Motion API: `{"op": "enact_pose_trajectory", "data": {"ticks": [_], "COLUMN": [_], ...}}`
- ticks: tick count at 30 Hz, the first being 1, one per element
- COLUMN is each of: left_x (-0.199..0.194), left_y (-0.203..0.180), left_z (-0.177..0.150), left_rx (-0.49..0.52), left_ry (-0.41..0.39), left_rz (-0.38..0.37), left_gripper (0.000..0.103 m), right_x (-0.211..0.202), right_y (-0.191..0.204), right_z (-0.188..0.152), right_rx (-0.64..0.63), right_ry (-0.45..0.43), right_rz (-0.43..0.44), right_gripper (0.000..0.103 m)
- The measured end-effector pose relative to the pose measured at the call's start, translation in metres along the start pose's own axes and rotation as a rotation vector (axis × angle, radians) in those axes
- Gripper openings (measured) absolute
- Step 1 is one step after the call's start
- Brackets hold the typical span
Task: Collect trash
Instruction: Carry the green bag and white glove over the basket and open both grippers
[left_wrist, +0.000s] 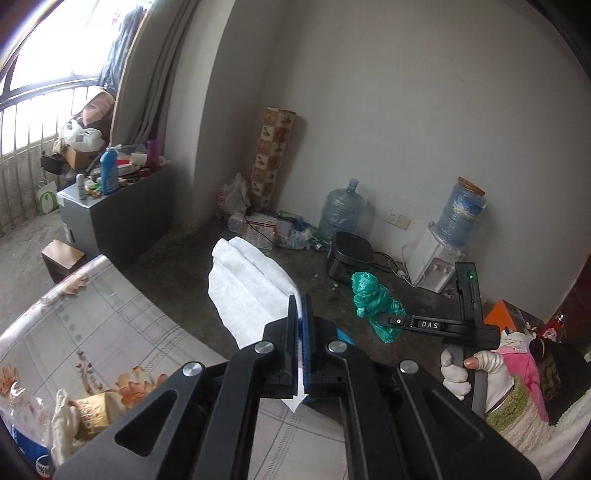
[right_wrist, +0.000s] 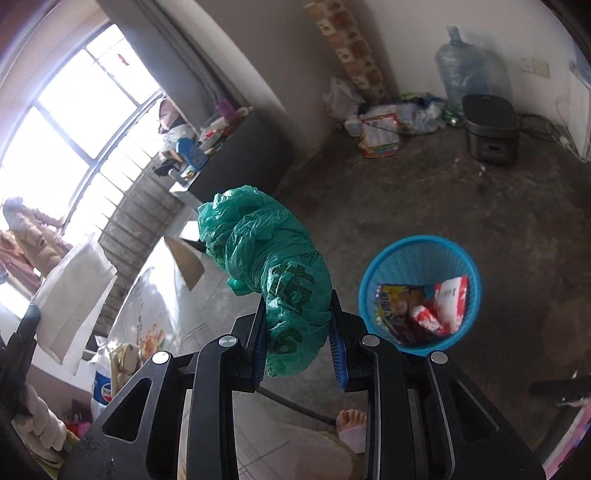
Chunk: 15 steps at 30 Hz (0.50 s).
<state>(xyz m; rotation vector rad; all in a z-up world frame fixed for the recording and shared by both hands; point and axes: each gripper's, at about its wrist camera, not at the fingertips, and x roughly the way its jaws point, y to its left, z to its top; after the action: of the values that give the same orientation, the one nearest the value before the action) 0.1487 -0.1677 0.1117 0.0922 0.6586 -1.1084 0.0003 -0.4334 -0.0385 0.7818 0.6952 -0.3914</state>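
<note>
Stretching across the left of the room is a barred window (left_wrist: 40, 96) with bright daylight behind it, and a grey curtain (left_wrist: 147, 74) hangs at its edge. Below it stands a low grey cabinet (left_wrist: 110, 218) crowded with bottles, among them a blue detergent bottle (left_wrist: 109, 171). Nearer the camera lies a bed with a floral cover (left_wrist: 96, 332), and a Pepsi bottle (right_wrist: 104, 387) rests at its edge.

In the left wrist view the left tool (left_wrist: 300, 306) has its jaws pressed together on a folded white tissue (left_wrist: 247, 288), which sticks out forward over the bare concrete floor (left_wrist: 184, 254). Against the far white wall leans a tall patterned roll (left_wrist: 271, 155), with a white plastic bag and scattered packets at its foot. Next come a large water jug (left_wrist: 341, 210), a dark rice cooker (left_wrist: 349, 254) and a white water dispenser (left_wrist: 443, 251) carrying an upturned jug.

To the right, the right tool (right_wrist: 300, 314) is clamped on a crumpled green plastic bag (right_wrist: 266, 266), held up in the air above the floor. Just beside it, lower right in the right wrist view, stands a blue mesh wastebasket (right_wrist: 373, 269) on the floor, holding red and yellow snack wrappers (right_wrist: 424, 306).
</note>
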Motion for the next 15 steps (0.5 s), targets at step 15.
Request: {"op": "enact_pose_trajectory", "data": {"ticks": [15], "left_x": [0.295], "left_y": [-0.070], "left_z": [0.013], "left_rx": [0.025], "left_ry": [0.452], "left_rz": [-0.160], "left_gripper": [0.001], "right_x": [0.088], "right_y": [-0.127], "right_z": [0.008], "right_rx": [0.284], "right_ry": [0.143], "right_rz": [-0.142], "right_gripper": [0.030]}}
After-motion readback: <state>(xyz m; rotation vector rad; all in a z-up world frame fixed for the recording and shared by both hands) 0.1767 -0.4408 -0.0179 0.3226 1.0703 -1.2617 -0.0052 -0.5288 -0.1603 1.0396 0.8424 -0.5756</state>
